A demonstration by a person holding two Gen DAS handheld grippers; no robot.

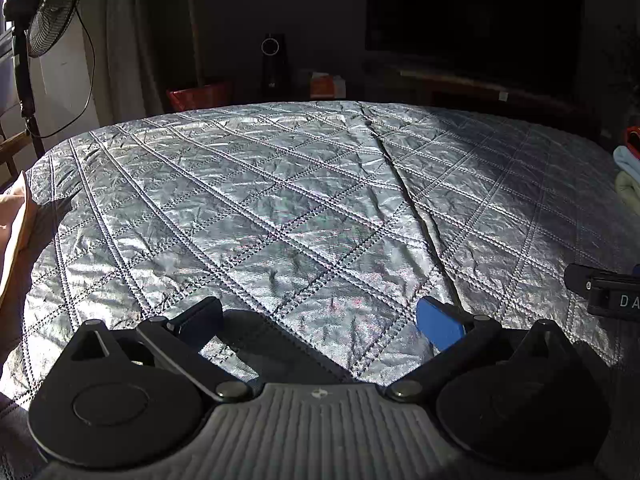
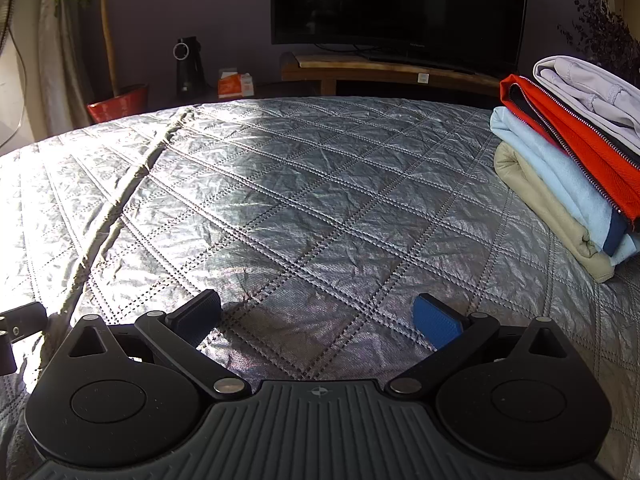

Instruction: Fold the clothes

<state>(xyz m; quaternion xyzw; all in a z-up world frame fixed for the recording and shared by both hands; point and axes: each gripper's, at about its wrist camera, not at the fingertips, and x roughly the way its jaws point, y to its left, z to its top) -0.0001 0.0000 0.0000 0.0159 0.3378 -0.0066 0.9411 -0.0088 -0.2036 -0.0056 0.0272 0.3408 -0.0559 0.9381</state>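
Observation:
A stack of folded clothes [image 2: 568,160] lies on the right side of the quilted grey bed cover [image 2: 300,200]: a beige piece at the bottom, then light blue, an orange zip jacket [image 2: 576,148] and a pale grey garment [image 2: 588,88] on top. Its edge shows at the far right of the left wrist view [image 1: 628,168]. My right gripper [image 2: 320,316] is open and empty, low over the cover. My left gripper [image 1: 320,316] is open and empty over the cover [image 1: 280,200]. The right gripper's side shows in the left wrist view [image 1: 604,288].
A peach cloth [image 1: 16,224] lies at the bed's left edge. A standing fan [image 1: 44,12] is at far left. Beyond the bed are a red plant pot [image 2: 120,104], a black speaker [image 2: 188,68], an orange box [image 2: 236,82] and a TV [image 2: 400,4] on a wooden stand.

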